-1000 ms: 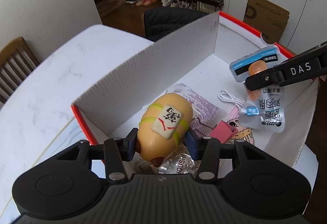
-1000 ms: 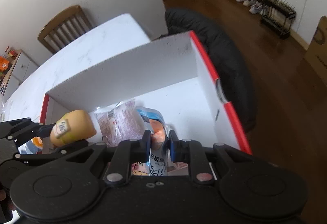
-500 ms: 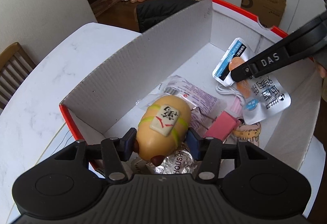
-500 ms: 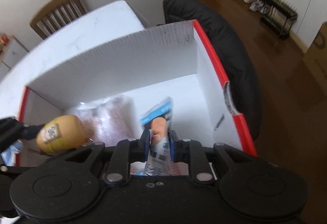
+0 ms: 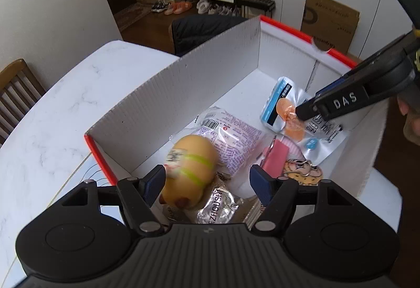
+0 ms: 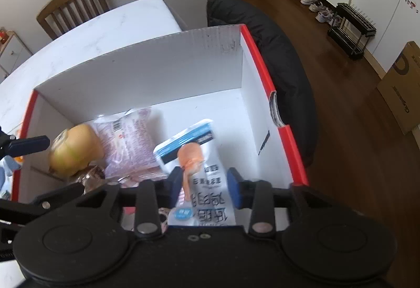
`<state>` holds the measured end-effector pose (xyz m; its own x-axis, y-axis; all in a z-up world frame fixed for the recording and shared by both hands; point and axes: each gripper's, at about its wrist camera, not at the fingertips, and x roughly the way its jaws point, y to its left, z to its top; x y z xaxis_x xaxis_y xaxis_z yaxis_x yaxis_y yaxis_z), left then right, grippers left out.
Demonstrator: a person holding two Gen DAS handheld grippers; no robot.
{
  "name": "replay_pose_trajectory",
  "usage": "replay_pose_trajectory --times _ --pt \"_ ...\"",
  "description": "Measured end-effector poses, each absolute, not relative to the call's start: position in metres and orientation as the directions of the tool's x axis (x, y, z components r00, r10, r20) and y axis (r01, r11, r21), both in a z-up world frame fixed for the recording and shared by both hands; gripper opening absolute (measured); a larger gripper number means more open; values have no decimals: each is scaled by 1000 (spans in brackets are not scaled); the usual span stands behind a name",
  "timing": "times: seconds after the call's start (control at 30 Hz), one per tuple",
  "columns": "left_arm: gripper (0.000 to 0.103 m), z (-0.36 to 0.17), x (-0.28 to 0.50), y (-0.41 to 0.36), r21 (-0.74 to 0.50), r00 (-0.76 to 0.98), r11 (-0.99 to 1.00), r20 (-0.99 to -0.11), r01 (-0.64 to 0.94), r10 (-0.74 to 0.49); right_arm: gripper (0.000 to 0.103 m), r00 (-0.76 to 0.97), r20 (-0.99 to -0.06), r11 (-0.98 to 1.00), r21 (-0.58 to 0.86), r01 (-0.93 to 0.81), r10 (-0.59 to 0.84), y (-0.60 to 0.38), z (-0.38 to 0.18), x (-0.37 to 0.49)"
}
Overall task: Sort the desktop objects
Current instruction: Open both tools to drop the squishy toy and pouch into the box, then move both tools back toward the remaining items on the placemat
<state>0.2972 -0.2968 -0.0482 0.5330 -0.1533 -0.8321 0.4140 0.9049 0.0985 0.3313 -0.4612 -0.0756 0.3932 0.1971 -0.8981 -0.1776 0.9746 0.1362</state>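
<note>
Left gripper [image 5: 207, 184]: jaws opening, pads clear of yellow plush toy [image 5: 190, 169]; toy motion-blurred, lying in box [image 5: 183, 93] over foil packet [image 5: 219, 206], packet partly hidden. Right gripper [image 6: 204, 186]: jaws opening, clear snack pouch [image 6: 202, 177] between pads, no pad contact visible; pouch lower end cut off by gripper body. Pink packet [image 6: 128, 140] behind toy. Beyond box: table [image 5: 52, 117].

The right gripper's finger [image 5: 346, 103] carries the white letters "DAS". A crinkled silver foil packet [image 5: 219, 205], lying inside the box at its near edge, bears the partial black print "ZHOUSH". The pink printed packet [image 5: 231, 138] mid-box shows a barcode; its text is too small to read. The clear pouch [image 6: 207, 198] shows large Chinese characters, not legible.
</note>
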Motion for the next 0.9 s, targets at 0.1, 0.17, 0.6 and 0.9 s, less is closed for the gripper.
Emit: replay_pose_trajectory --times 0.1,0.17,0.6,0.9 --pt "70 -40 289 -291 80 542 907 -822 414 -175 64 410 -886 971 150 -187 216 -462 -68 323" --pt "70 -35 284 -288 69 550 909 -814 411 -186 65 421 -880 969 151 -193 221 -462 -63 318" --pt "74 -7 243 -256 -5 587 922 -770 386 -250 74 488 -826 954 186 -234 281 -447 -24 277" --pt "85 1 219 -215 -22 614 927 -743 374 -265 82 526 -793 948 208 -241 308 -424 -10 255"
